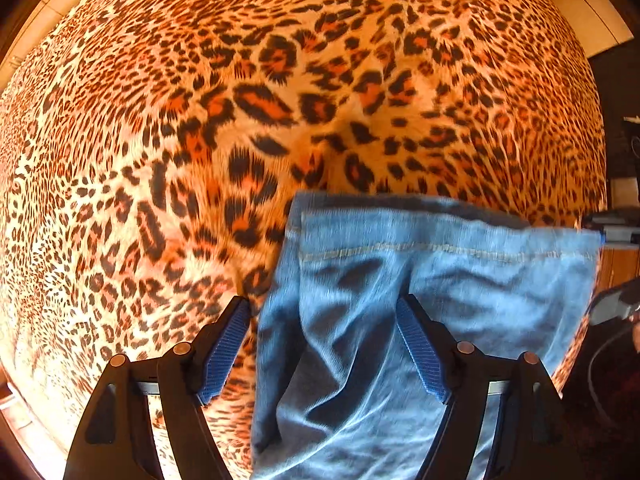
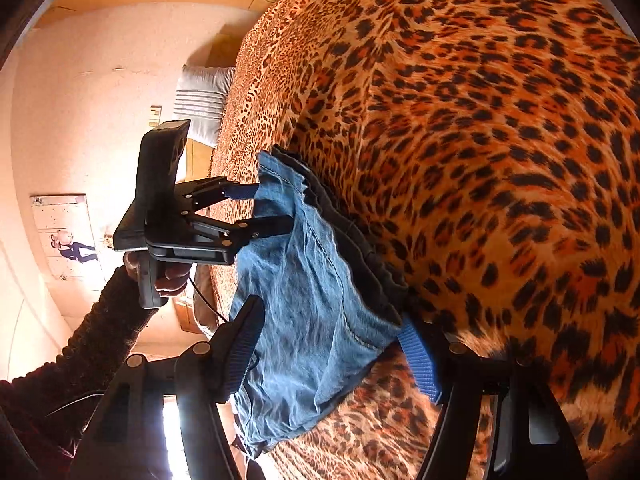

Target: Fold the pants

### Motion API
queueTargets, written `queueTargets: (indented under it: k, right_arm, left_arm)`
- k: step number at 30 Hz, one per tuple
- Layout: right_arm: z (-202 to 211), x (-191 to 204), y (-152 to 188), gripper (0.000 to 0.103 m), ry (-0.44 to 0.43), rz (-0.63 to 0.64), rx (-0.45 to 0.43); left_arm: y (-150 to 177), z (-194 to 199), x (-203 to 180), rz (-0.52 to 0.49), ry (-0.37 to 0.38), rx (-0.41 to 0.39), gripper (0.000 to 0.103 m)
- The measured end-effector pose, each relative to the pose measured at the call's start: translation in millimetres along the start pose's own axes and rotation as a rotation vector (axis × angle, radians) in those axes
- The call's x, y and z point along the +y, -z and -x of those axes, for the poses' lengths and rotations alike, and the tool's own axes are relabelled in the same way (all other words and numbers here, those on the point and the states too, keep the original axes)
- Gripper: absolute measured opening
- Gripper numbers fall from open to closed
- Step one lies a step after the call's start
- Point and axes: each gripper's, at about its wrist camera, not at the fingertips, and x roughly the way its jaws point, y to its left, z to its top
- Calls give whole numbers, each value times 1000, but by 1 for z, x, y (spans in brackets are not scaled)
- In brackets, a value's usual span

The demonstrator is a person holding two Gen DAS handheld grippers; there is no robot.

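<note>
The left gripper (image 1: pixel 324 336) has its blue-padded fingers spread wide, with the jeans (image 1: pixel 420 300) hanging between and over them; whether any fabric is pinched cannot be told. The right gripper (image 2: pixel 332 344) also stands wide, one pad against the hem corner of the jeans (image 2: pixel 312 280), not clamped as far as can be seen. In the right wrist view the left gripper (image 2: pixel 260 210) reaches into the far hem.

The jeans hang near the bedspread's (image 1: pixel 200 120) front edge. Denim looks soft but fairly heavy, creasing and sagging freely; it should not slip much. The stitched hem, thicker and stiffer, seems the best hold.

Farther off, a pillow (image 2: pixel 204 104) lies at the bed's far end. No containers show.
</note>
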Motion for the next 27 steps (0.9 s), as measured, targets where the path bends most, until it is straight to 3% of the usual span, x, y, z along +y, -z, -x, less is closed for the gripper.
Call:
queueTargets:
  k: [1,2,3,5,8,12,15,16,19,23,25,27]
  right_arm:
    - [-4,1,-2,49,31,7,-2]
    - [-10,2,-2,16,73,22,17]
    - [-14,3,-2,10,92,19,39]
    - [-1,11,3,10,27,20,30]
    - [17,31,18,10,53,104,29]
    - [10,7,31,5,163,52,66]
    - [8,-12,33,6,119,-52,54]
    - [7,-11,34,8,113,-47,60]
    - [7,-7,37,10,103,-33,78]
    - [10,-3,32,11,82,-36,54]
    - [9,-3,28,16,82,-40,46]
    - [4,-3,25,24,85,-55,34]
  left_arm:
    - [-4,4,0,14,14,-18,47]
    - [-8,9,3,36,59,-15,18]
    - [-10,12,6,66,122,1,16]
    - [-4,22,4,47,122,-44,16]
    - [5,24,6,61,151,-64,16]
    - [-2,14,6,86,76,-33,16]
    - [-10,13,-1,60,34,-17,20]
    - [-12,16,1,53,33,-18,26]
    - [-7,33,15,87,30,-50,57]
    - [10,46,30,92,103,-47,78]
    - [16,39,24,53,95,-7,79]
    - [22,28,17,2,20,28,77]
